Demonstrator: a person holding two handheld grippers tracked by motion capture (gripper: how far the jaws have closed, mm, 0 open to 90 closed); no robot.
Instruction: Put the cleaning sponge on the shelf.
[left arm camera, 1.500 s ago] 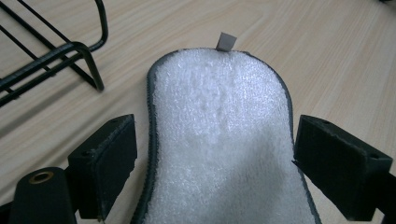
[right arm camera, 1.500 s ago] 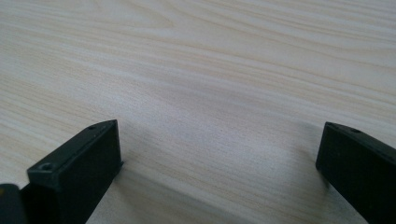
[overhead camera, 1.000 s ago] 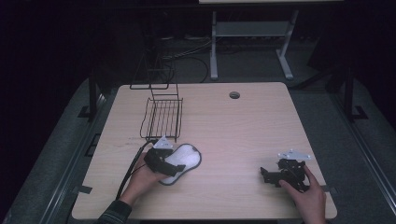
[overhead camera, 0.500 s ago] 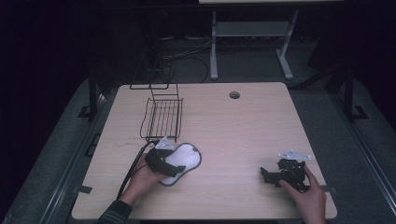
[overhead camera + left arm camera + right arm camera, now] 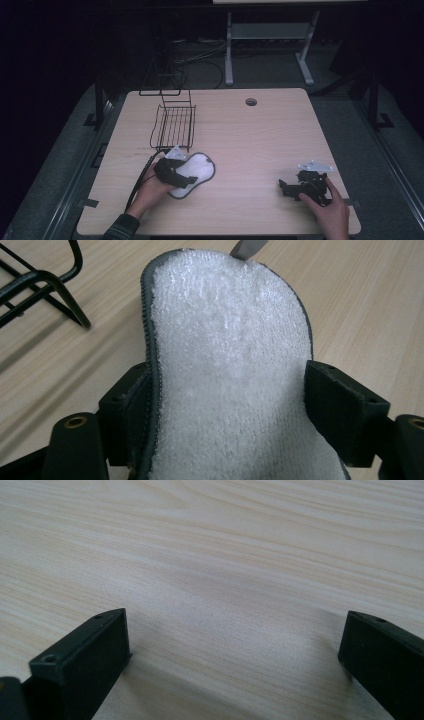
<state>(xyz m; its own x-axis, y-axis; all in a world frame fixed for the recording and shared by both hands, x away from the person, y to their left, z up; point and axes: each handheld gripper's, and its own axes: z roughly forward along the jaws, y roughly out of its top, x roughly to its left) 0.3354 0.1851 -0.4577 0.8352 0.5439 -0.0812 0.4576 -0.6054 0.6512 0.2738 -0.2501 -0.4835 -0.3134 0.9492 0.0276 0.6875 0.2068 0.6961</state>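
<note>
A white fleecy insole with a dark grey rim lies on the wooden table, just in front of a black wire rack. My left gripper is over its near end. In the left gripper view the insole fills the gap between the jaws of my left gripper, both jaws press its edges, and its left edge curls up. My right gripper rests on the table at the front right, held by a hand. Its jaws stand wide apart over bare wood in the right gripper view.
The wire rack stands at the back left of the table, with a taller wire frame behind it. A round cable hole sits near the far edge. Beyond the table is a dark floor with a white stand.
</note>
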